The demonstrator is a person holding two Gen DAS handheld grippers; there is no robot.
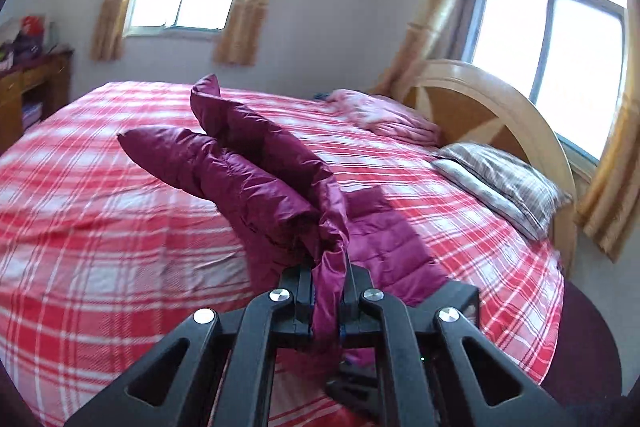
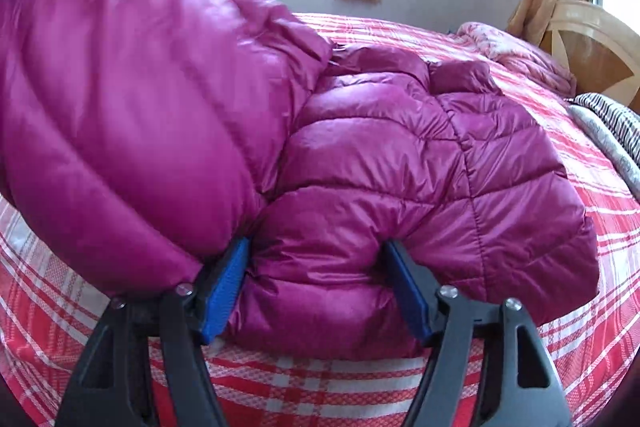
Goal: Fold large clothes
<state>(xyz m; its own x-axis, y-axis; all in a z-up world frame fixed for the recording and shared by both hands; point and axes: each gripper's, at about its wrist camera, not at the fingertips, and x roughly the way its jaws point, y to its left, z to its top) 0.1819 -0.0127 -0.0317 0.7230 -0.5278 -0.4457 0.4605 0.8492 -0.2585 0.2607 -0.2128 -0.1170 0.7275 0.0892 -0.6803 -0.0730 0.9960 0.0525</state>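
Two claws on one magenta puffer jacket (image 2: 400, 155), which lies on the bed (image 1: 100, 211). Left claw (image 1: 328, 299) clenched on a thin bunch of jacket edge, that part raised off the covers. Right claw (image 2: 316, 287) straddles the puffy hem, pads against the fabric, not clamped down tight as far as I can tell. Fold looks early: one flap up, body still spread and rumpled, nothing stacked. Red plaid bedspread, striped pillow (image 1: 504, 183), wooden headboard (image 1: 480, 99), curtained windows behind.
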